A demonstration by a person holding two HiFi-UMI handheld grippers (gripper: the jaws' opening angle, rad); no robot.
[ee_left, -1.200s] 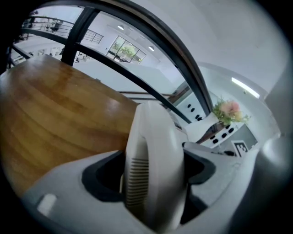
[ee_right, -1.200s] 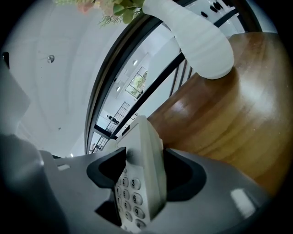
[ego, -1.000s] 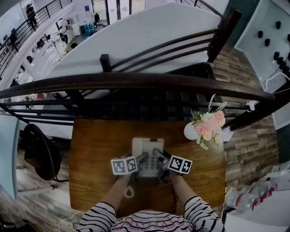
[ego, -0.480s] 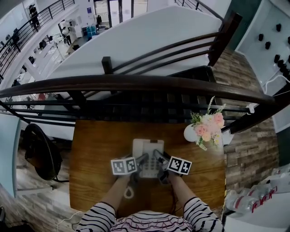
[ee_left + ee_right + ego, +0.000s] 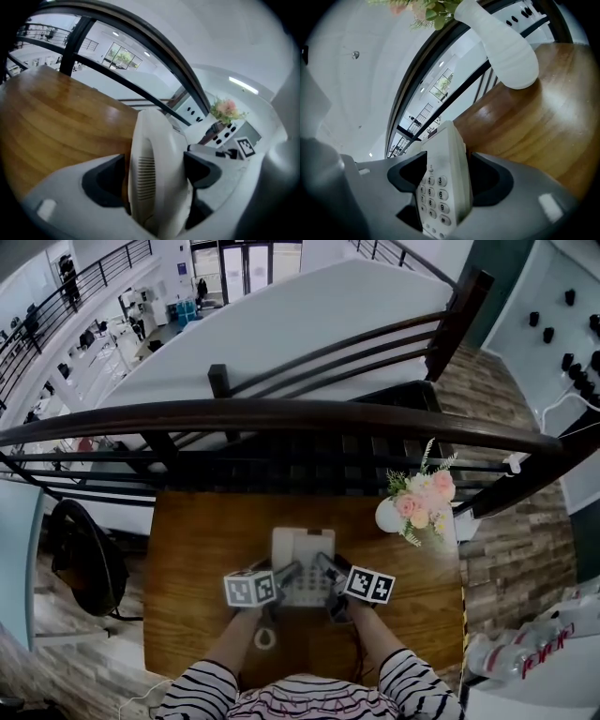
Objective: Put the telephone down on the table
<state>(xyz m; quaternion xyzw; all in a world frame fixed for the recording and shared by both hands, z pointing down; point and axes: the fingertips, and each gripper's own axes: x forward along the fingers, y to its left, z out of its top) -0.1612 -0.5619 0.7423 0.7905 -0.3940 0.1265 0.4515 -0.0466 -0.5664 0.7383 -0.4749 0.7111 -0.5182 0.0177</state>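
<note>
**A:** Reading from the left, what have we got?

**B:** The left tongs [image 5: 154,174] straddle the handset side of the white telephone [image 5: 303,547]. Their jaws are wide, and a sliver of wood shows between 1 pad and the shell, so I judge nothing is pinched. In the head view the telephone seems to lie flat in the middle of the wooden tabletop [image 5: 192,540]. The right tongs [image 5: 449,177] straddle its keypad side. Those jaws have just been opening and stand wide, with the keypad edge between them unpressed.

**A:** So how do we finish cleanly?

**B:** The put-down looks nearly done. I'd draw the 2 tongs straight back along their own lines without twisting. A light plastic shell would likely skid on smooth wood if a pad caught it.

**A:** Is anything in the way?

**B:** A pale loop [image 5: 264,638], probably the cord, lies on the tabletop between the forearms and could snag on the retreat. Further right, a white vase of pink flowers [image 5: 417,505] stands by the far corner, well apart from the telephone. A dark railing [image 5: 281,413] runs beyond the far edge. Neither blocks a pull-back.
</note>
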